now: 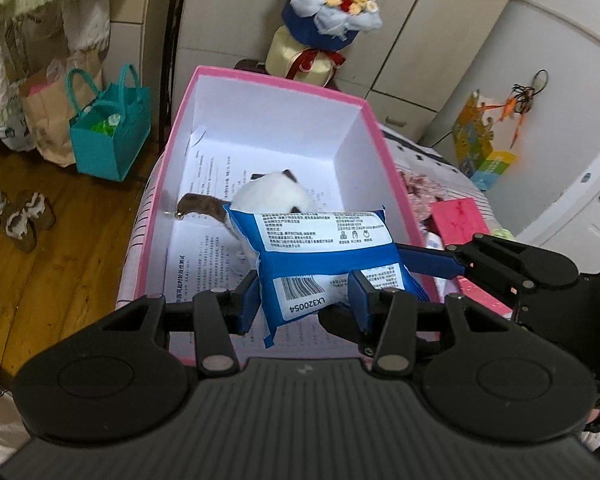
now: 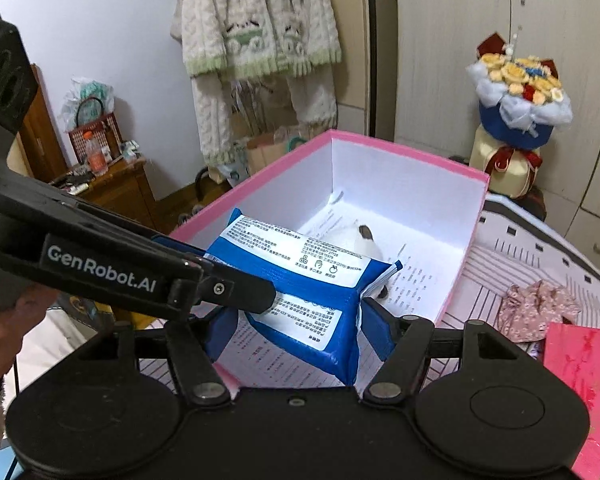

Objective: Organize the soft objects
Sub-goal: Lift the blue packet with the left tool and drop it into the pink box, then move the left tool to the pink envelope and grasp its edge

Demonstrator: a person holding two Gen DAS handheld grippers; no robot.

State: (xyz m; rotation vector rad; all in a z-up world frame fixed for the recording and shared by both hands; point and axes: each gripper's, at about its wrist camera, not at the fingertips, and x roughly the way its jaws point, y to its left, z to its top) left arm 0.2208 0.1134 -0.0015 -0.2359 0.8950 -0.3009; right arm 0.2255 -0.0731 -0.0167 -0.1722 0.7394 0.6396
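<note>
You've got both grippers on the blue wipes pack [image 1: 324, 256]: left gripper [image 1: 304, 300] jaws clamp its near end, right gripper [image 2: 296, 320] jaws pinch the other side, held over the pink box [image 1: 260, 80]. Only your left view shows the plush toy's [image 1: 276, 194] brown tail. Beyond: striped bedsheet [image 2: 540, 248], bouquet [image 2: 520, 96].

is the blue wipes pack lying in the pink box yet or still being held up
Held up. Both hand-held grippers pinch the blue wipes pack above the pink box, over the plush toy.
</note>
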